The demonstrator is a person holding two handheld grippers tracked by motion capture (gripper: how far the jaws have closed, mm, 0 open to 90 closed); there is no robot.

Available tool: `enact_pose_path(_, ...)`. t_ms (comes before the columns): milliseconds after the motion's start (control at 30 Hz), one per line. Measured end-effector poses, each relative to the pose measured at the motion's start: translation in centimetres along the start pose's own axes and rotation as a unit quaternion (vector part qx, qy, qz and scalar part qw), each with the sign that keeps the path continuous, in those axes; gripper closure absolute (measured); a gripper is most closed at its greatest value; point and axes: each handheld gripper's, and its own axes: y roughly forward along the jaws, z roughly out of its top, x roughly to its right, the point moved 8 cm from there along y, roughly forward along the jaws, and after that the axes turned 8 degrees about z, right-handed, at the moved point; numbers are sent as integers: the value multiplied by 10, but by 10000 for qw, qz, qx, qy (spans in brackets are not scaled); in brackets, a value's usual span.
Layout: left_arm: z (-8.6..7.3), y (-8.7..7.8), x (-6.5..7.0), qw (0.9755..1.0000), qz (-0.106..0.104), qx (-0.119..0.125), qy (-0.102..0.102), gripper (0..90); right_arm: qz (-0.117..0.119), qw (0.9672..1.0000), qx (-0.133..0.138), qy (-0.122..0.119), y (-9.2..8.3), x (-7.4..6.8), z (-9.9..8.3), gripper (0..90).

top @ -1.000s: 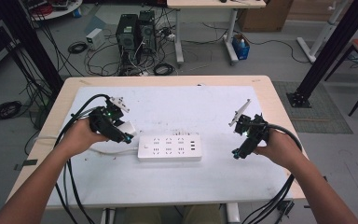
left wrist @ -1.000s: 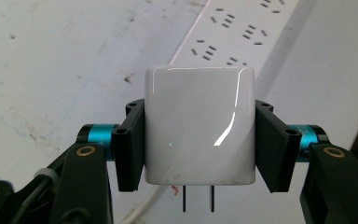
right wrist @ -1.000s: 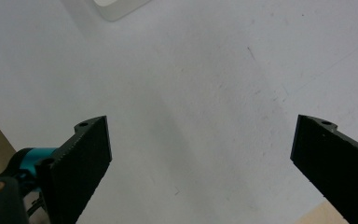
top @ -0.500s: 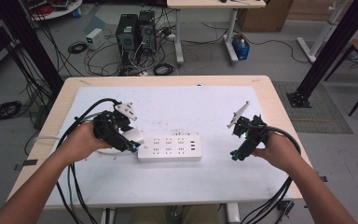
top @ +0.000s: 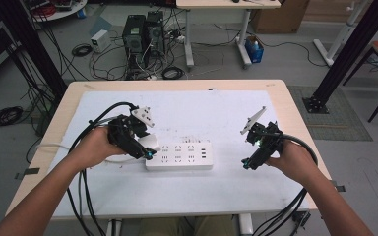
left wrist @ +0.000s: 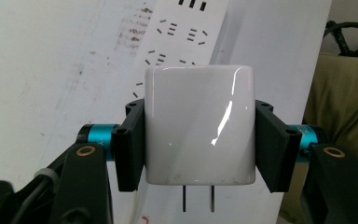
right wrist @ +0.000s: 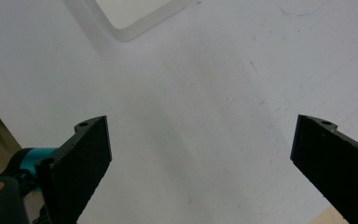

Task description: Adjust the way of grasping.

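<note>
A white power strip (top: 179, 156) lies in the middle of the white table mat, and its sockets run along the top of the left gripper view (left wrist: 177, 32). My left gripper (top: 146, 147) hovers at the strip's left end, shut on a white plug adapter (left wrist: 199, 126) (top: 149, 143); both black pads (left wrist: 131, 144) press its sides and two metal prongs stick out below it. My right gripper (top: 250, 162) stands open to the right of the strip, its jaws wide apart over bare mat (right wrist: 200, 154), with the strip's corner (right wrist: 135, 16) at the top of the right gripper view.
The table's wooden border (top: 295, 113) frames the white mat (top: 202, 110). Black cables trail from both grippers over the near edge. Beyond the table stand computer towers (top: 142, 32), floor cables and another desk. Olive trousers (left wrist: 345, 112) show past the near edge.
My left gripper has carried the white adapter rightward and slightly up, from left of the strip to its left end. The right gripper has stayed where it was.
</note>
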Motion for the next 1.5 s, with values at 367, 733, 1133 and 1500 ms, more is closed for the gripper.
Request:
enact_pose_path(367,22,7,11,9994,-90,125,319,425,128,9988,409,223,-7,-10,13,44)
enact_pose_path(733,42,14,21,9972,-244,18,707,426,834,9885,1071,662,-14,-26,33,44)
enact_pose_path(1133,62,25,30,9960,-282,135,841,425,1717,9621,1730,1221,-13,-35,40,44)
enact_pose_path(1500,74,34,38,9946,-341,201,956,425,2800,9153,2216,1863,-14,-43,46,44)
